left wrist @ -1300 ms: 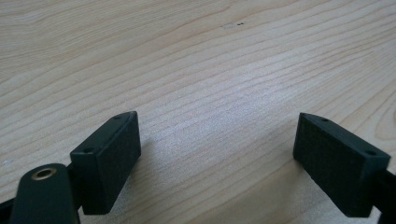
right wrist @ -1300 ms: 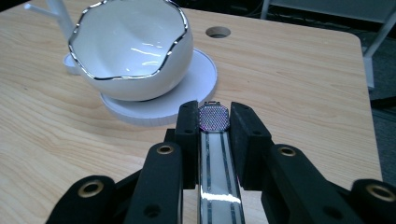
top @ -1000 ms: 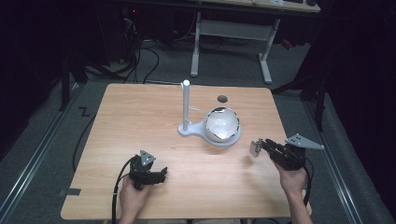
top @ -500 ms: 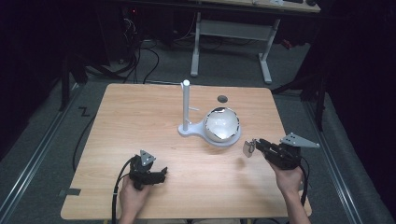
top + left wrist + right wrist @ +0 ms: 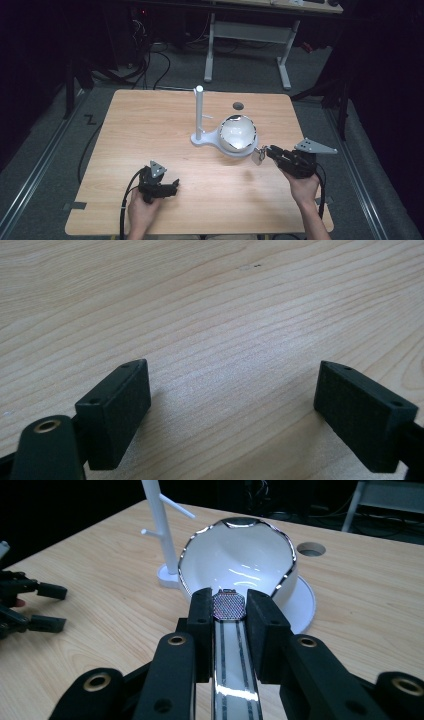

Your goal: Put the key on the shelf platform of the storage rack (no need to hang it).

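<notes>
A white bowl (image 5: 238,134) with a dark scalloped rim sits on a white base beside an upright white post (image 5: 199,112) with small pegs. My right gripper (image 5: 267,151) is at the bowl's near right side, shut on a silver watch (image 5: 258,155). In the right gripper view the watch (image 5: 228,606) has a dark face clamped between the jaws, its striped band running back toward the camera, just short of the bowl (image 5: 240,565). My left gripper (image 5: 172,186) rests low at the front left of the table, open, with bare wood between its fingers (image 5: 120,405).
A round hole (image 5: 238,105) is cut in the wooden table (image 5: 150,125) behind the bowl. The post (image 5: 160,525) stands left of the bowl in the right gripper view. Dark floor, cables and a white desk frame (image 5: 247,30) lie beyond the table's far edge.
My right gripper has moved left and forward with the watch, up to the bowl's rim. The left gripper has stayed where it was.
</notes>
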### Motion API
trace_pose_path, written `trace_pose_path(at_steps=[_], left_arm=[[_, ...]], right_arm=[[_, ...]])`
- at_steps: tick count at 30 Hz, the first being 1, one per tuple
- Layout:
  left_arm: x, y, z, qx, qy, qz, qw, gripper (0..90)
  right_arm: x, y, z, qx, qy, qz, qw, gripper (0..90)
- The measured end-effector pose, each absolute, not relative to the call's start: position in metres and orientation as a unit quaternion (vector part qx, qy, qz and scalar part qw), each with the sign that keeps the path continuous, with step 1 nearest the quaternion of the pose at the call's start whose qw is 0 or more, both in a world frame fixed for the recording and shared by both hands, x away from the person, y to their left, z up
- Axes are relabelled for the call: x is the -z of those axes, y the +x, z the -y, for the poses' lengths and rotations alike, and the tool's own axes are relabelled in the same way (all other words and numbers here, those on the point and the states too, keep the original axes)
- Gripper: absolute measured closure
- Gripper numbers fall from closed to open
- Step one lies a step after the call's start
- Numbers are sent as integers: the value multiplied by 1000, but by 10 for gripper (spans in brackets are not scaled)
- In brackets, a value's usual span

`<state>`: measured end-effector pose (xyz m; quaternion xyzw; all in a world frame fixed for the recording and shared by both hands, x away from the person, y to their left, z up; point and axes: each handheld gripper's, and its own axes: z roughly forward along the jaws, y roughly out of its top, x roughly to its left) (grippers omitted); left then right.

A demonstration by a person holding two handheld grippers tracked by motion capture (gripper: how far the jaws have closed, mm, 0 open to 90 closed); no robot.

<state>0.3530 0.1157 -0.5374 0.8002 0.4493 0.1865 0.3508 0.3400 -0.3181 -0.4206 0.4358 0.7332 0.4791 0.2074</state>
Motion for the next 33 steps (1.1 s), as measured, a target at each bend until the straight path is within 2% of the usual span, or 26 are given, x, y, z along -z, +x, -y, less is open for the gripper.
trace_pose_path(at_steps=[16,33], left_arm=[[537,353,-116,-186,800,-449,351,153],[537,353,-116,-186,800,-449,351,153]], right_arm=[[399,356,300,-495,412,-738,201,748],[377,380,287,-491,398,-745,215,747]])
